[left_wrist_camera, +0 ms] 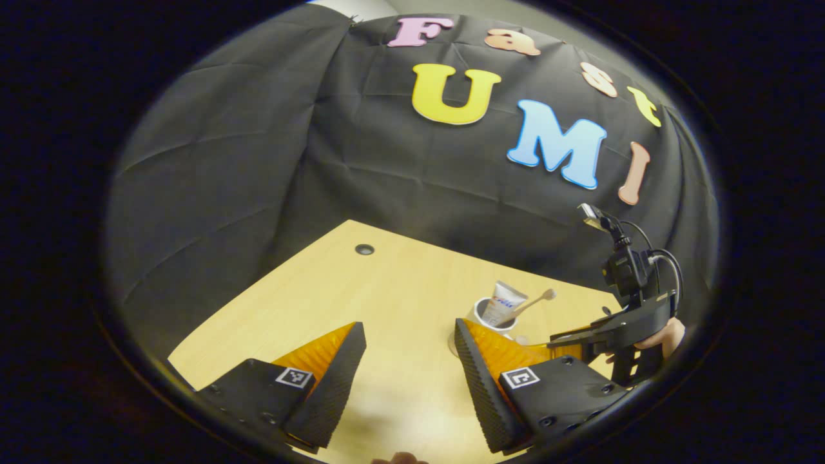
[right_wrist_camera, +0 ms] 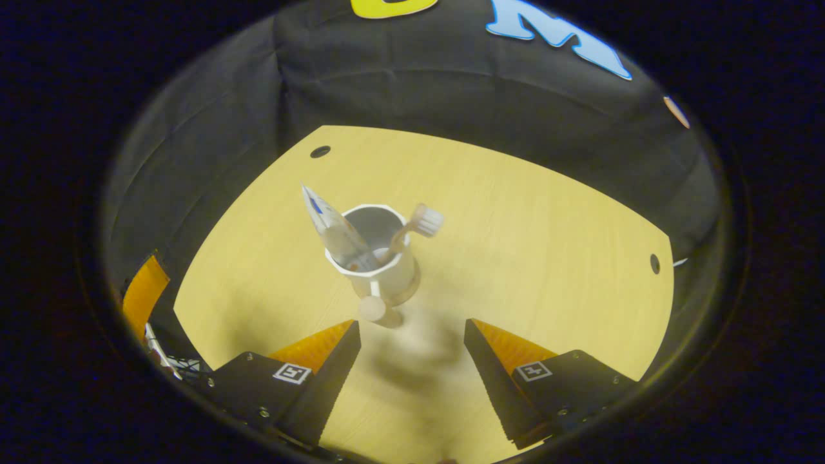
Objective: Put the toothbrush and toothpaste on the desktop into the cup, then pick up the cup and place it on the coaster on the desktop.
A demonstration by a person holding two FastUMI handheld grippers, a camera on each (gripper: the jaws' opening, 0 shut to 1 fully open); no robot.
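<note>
Pale wood desk point(right_wrist_camera: 515, 212) w/ black cloth wall point(right_wrist_camera: 399, 77) behind. Right gripper point(right_wrist_camera: 412, 361) hangs just short of the cup, jaws wide apart, nothing between them. Left gripper point(left_wrist_camera: 410, 374) also wide open & empty, low over the desk; cup sits beyond its right finger. White cup point(right_wrist_camera: 380, 258) stands upright on a round coaster point(right_wrist_camera: 408, 293) near mid-desk. Inside it, toothpaste point(right_wrist_camera: 332, 225) leans left, toothbrush point(right_wrist_camera: 412, 229) leans right, bristle end up
</note>
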